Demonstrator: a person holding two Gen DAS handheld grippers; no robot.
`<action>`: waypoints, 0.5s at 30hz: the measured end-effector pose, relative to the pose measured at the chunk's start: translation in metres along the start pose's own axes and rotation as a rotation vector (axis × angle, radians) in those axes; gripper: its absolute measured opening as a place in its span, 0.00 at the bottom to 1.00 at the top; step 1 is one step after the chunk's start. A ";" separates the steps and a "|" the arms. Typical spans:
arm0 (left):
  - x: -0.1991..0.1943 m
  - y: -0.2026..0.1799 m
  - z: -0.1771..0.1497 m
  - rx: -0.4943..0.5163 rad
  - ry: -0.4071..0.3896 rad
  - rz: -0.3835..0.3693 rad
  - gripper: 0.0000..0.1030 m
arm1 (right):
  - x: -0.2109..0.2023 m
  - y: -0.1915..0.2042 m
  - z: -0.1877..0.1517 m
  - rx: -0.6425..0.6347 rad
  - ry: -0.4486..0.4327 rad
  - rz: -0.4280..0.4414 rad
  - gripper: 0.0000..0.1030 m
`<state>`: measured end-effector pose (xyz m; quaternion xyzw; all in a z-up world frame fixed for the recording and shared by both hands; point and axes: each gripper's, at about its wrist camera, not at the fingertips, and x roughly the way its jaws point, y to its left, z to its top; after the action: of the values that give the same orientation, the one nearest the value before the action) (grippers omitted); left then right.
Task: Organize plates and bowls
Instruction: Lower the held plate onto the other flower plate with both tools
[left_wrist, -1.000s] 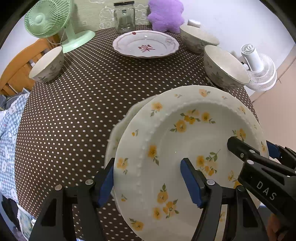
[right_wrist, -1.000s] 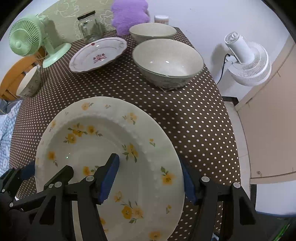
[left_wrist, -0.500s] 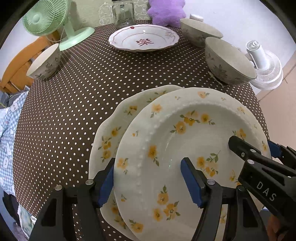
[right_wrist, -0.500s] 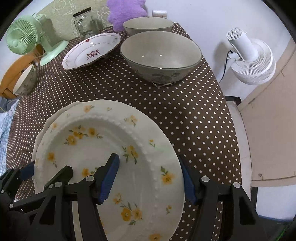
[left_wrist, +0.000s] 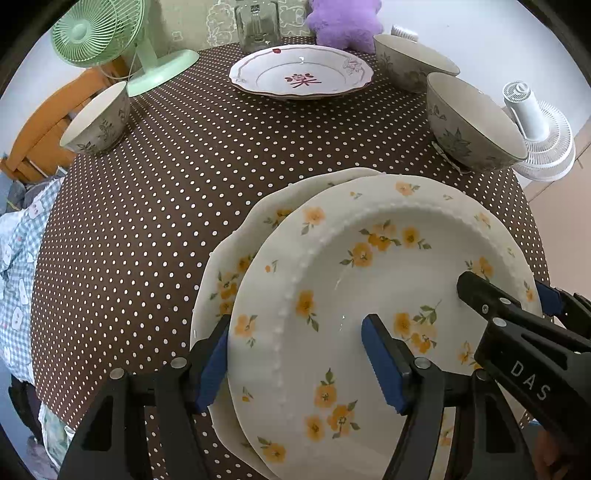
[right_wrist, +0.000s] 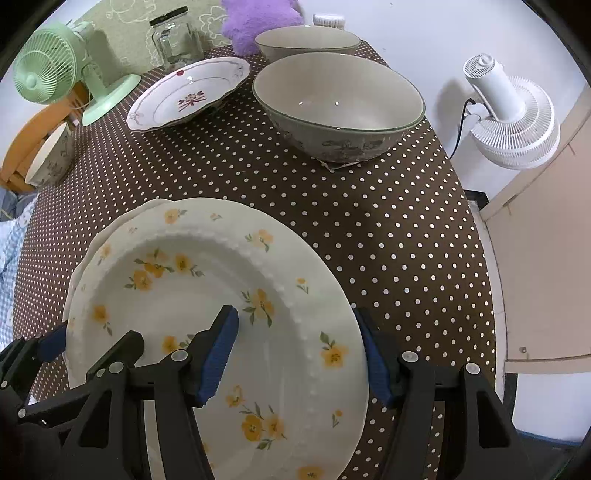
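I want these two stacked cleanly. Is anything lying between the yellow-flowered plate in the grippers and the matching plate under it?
Nothing visible. The held yellow-flowered plate hangs over the matching plate, offset toward the right; only the lower plate's bare left rim shows, the rest is hidden.

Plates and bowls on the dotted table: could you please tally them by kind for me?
Yellow-flower plates: 2, the upper plate over the lower plate
Red-pattern plate: 1
Bowls: 3, the left bowl, the far bowl and the near bowl
Total: 6
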<state>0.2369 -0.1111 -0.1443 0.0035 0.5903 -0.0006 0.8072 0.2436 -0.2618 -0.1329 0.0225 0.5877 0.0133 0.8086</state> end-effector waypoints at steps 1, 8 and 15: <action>0.000 0.000 0.000 0.000 -0.001 0.001 0.70 | 0.000 -0.001 0.000 0.001 0.002 0.003 0.65; 0.000 -0.014 -0.006 0.057 -0.004 0.065 0.76 | -0.005 0.002 -0.010 -0.026 0.018 0.009 0.65; -0.010 -0.011 -0.007 0.022 -0.027 0.055 0.78 | -0.025 -0.013 -0.018 0.003 -0.028 -0.011 0.61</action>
<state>0.2273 -0.1224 -0.1373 0.0286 0.5790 0.0148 0.8147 0.2188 -0.2756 -0.1156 0.0208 0.5767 0.0074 0.8167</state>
